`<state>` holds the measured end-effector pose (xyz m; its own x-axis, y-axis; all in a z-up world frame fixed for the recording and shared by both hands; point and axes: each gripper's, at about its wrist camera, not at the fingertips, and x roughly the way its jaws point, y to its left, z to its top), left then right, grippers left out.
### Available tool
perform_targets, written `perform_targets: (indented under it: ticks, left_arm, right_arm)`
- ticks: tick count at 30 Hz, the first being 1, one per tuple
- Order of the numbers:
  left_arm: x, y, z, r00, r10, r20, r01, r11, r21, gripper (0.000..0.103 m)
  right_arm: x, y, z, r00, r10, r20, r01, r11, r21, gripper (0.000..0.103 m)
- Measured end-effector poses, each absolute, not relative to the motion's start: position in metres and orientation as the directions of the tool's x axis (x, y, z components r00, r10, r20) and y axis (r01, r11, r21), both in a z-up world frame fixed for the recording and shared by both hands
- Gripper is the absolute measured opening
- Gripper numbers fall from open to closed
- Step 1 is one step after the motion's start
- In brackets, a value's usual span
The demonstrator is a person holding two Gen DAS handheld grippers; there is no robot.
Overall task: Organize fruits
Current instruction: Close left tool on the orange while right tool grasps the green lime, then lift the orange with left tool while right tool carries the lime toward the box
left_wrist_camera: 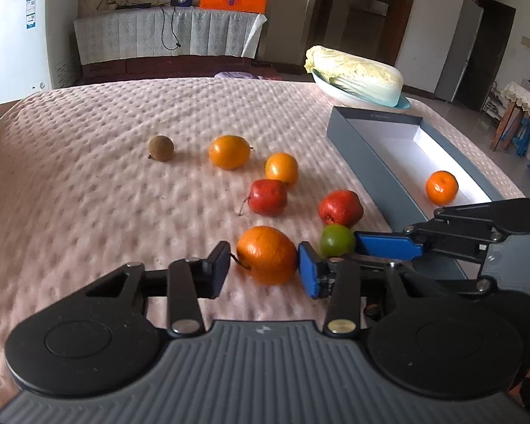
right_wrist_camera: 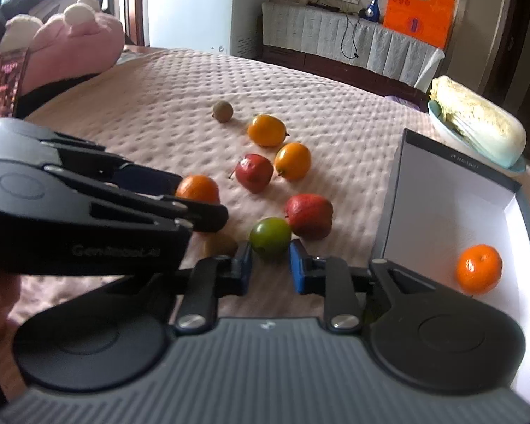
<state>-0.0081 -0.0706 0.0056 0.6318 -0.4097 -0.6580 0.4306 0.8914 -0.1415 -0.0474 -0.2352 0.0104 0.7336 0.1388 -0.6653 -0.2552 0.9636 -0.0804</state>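
Several fruits lie on the pink quilted bedspread point(left_wrist_camera: 88, 176). My left gripper point(left_wrist_camera: 264, 270) is shut on an orange point(left_wrist_camera: 266, 254), one pad against each side of it. In the right wrist view my right gripper point(right_wrist_camera: 270, 268) is shut on a small green fruit point(right_wrist_camera: 270, 237), with its blue pads pressing both sides. That green fruit point(left_wrist_camera: 337, 240) and the right gripper point(left_wrist_camera: 353, 247) also show in the left view, close beside the orange. The left gripper point(right_wrist_camera: 203, 198) reaches in from the left over the orange point(right_wrist_camera: 198, 189). A mandarin point(right_wrist_camera: 478, 269) lies in the grey box point(right_wrist_camera: 392, 205).
Two red fruits point(left_wrist_camera: 268, 197) point(left_wrist_camera: 340, 208), two orange-yellow fruits point(left_wrist_camera: 229, 152) point(left_wrist_camera: 281, 169) and a brown one point(left_wrist_camera: 161, 147) lie beyond the grippers. Another brown fruit point(right_wrist_camera: 221, 243) sits under the left gripper. A cabbage point(left_wrist_camera: 357, 74) on a plate stands behind the box point(left_wrist_camera: 364, 162). A pink plush toy point(right_wrist_camera: 70, 35) lies far left.
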Motion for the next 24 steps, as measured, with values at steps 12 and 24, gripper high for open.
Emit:
perform_targets:
  ticks: [12,24]
  left_arm:
    - [-0.02,-0.076,0.019,0.654,-0.399,-0.643,0.452,0.888,-0.091,0.042]
    - [-0.036,-0.089,0.027,0.675,-0.389,-0.627,0.484,0.875,-0.022,0.042]
  right_arm:
    - [-0.072,-0.25,0.031,0.785,0.112,-0.609,-0.22,0.97,-0.105,0.025]
    - [-0.111,-0.304,0.061,0.837,0.002,-0.548,-0.08,0.99,-0.119,0.025]
